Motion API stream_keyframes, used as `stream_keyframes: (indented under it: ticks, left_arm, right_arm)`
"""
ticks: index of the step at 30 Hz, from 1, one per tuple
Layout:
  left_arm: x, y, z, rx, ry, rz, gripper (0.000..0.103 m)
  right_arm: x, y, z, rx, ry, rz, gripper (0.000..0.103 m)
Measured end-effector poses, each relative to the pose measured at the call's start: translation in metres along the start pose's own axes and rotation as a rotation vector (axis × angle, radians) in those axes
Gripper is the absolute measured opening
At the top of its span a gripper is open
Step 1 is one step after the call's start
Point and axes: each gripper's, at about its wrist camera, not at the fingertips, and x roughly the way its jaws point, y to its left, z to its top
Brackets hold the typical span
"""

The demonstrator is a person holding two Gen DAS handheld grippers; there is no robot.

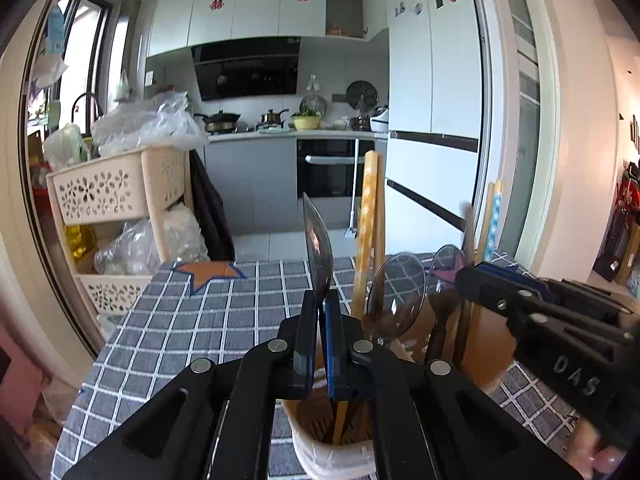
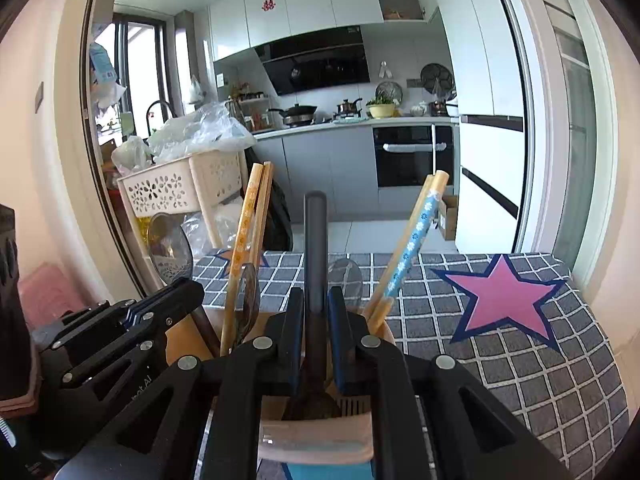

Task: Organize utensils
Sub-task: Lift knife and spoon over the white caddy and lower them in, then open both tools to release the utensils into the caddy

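Left wrist view: left hand-held gripper (image 1: 319,308) closed on a translucent spoon (image 1: 318,248), bowl up, over the beige utensil holder (image 1: 332,450) on the checked surface (image 1: 180,320). Right hand-held gripper (image 2: 316,304) clamps a dark handle (image 2: 315,240), apparently a ladle, standing in the holder. Lower both straight and release only once seated, clear of the chopsticks (image 2: 412,240).

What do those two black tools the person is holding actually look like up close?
Each is a matte black plastic tool, the left tool and the right tool alike: slotted scissor-like links joined by round silver rivets, ending in two flat fingers with blue inner faces. Raised letters read "DAS" on one body. No cables show.
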Motion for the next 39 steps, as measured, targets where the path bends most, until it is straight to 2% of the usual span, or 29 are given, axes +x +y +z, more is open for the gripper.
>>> stream_keyframes:
  ticks: [2, 4, 19, 32, 33, 34, 35, 36, 39]
  left_arm:
    - [-0.001, 0.002, 0.0, -0.015, 0.023, 0.004, 0.035]
    - [-0.002, 0.003, 0.0, -0.026, 0.033, 0.011, 0.035]
    - [-0.001, 0.007, 0.001, -0.038, 0.087, 0.008, 0.035]
    - [-0.002, 0.009, 0.009, -0.039, 0.083, -0.018, 0.036]
    - [-0.003, 0.01, 0.01, -0.045, 0.08, -0.02, 0.038]
    - [-0.004, 0.01, 0.011, -0.049, 0.078, -0.023, 0.078]
    - [-0.004, 0.011, 0.012, -0.051, 0.079, -0.017, 0.103]
    - [-0.008, 0.011, 0.013, -0.059, 0.041, 0.028, 0.103]
    - [-0.007, 0.01, 0.016, -0.056, 0.029, 0.022, 0.103]
  right_arm:
    - [-0.003, -0.003, 0.001, 0.013, 0.013, 0.005, 0.022]
    - [-0.007, -0.006, 0.001, 0.034, 0.02, 0.003, 0.034]
    - [-0.066, -0.032, -0.005, 0.132, 0.026, -0.041, 0.044]
    - [-0.096, -0.041, -0.019, 0.177, 0.045, -0.058, 0.045]
    - [-0.097, -0.041, -0.019, 0.177, 0.045, -0.057, 0.045]
    - [-0.096, -0.042, -0.019, 0.177, 0.044, -0.057, 0.045]
    - [-0.098, -0.042, -0.02, 0.179, 0.044, -0.056, 0.045]
    - [-0.1, -0.042, -0.021, 0.18, 0.044, -0.056, 0.045]
    - [-0.106, -0.041, -0.024, 0.184, 0.041, -0.058, 0.045]
